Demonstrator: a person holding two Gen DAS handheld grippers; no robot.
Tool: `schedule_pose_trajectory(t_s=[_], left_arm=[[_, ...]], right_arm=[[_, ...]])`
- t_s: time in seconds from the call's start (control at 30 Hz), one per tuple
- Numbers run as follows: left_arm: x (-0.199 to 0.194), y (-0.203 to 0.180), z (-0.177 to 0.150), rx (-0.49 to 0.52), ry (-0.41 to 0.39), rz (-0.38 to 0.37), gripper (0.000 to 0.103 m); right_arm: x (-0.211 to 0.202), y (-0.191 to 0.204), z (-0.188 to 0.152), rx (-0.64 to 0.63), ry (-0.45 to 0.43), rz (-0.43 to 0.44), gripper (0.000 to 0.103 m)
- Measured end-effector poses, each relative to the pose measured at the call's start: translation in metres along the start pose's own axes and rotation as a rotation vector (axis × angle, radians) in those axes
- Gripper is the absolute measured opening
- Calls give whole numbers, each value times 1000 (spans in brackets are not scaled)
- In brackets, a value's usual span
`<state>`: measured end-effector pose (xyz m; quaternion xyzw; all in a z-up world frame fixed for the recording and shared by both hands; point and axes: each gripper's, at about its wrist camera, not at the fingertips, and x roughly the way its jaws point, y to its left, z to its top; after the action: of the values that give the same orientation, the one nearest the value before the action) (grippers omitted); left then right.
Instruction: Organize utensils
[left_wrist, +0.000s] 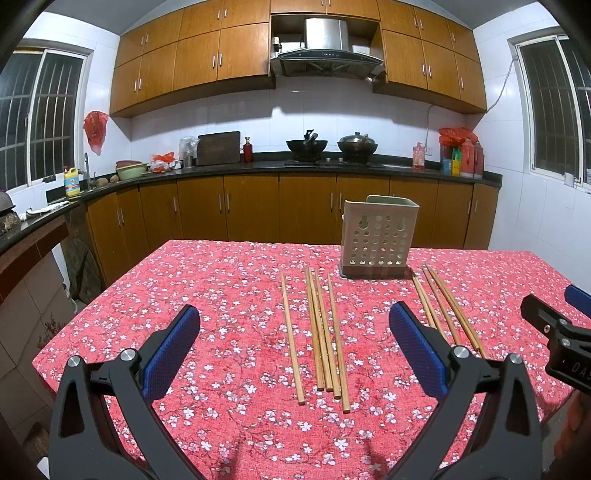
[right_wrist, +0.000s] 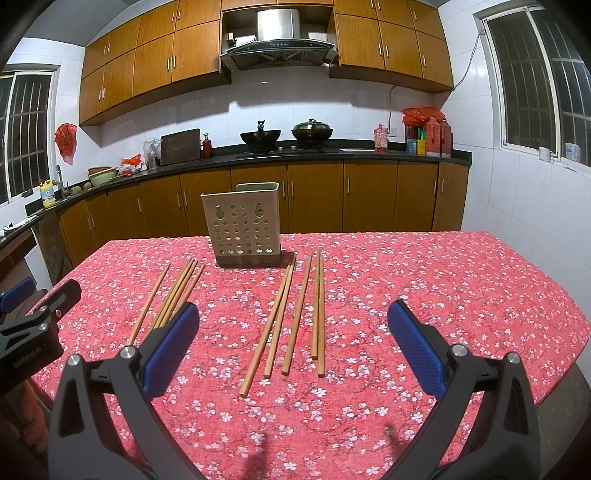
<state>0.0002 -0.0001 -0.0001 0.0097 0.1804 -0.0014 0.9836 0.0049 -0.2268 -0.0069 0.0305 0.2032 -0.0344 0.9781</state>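
Two groups of wooden chopsticks lie on the red floral tablecloth. The left group (left_wrist: 321, 332) lies between the fingers of my left gripper (left_wrist: 295, 347), which is open and empty above the cloth. The right group (right_wrist: 291, 314) lies between the fingers of my right gripper (right_wrist: 293, 347), also open and empty. A beige perforated utensil holder (left_wrist: 376, 236) stands upright behind the chopsticks, and shows in the right wrist view (right_wrist: 243, 225) too. The left group shows at the left in the right wrist view (right_wrist: 173, 295), the right group at the right in the left wrist view (left_wrist: 443, 306).
The table (right_wrist: 443, 280) ends at a far edge behind the holder, with wooden kitchen cabinets (left_wrist: 251, 206) beyond. The right gripper's body (left_wrist: 557, 332) shows at the right edge of the left wrist view; the left gripper's body (right_wrist: 33, 328) at the left edge of the right wrist view.
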Motion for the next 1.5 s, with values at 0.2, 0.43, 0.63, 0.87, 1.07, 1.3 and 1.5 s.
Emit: schedule_pose_trajectory(t_s=[0.2, 0.43, 0.63, 0.87, 1.07, 1.3, 1.5], left_arm=[[0, 0, 0, 0, 1, 0, 101], [0, 0, 0, 0, 2, 0, 101], [0, 0, 0, 0, 2, 0, 101], [0, 0, 0, 0, 3, 0, 101], [0, 0, -2, 0, 4, 0, 101], [0, 0, -4, 1, 5, 1, 101], [4, -2, -8, 0, 9, 1, 101]], right_arm=[[0, 1, 0, -1, 1, 1, 99], [1, 1, 0, 0, 2, 1, 99], [1, 2, -1, 0, 3, 1, 99], [1, 3, -2, 1, 3, 1, 99], [2, 3, -2, 1, 3, 1, 99], [2, 3, -3, 2, 6, 1, 99], [4, 3, -4, 3, 9, 1, 99]])
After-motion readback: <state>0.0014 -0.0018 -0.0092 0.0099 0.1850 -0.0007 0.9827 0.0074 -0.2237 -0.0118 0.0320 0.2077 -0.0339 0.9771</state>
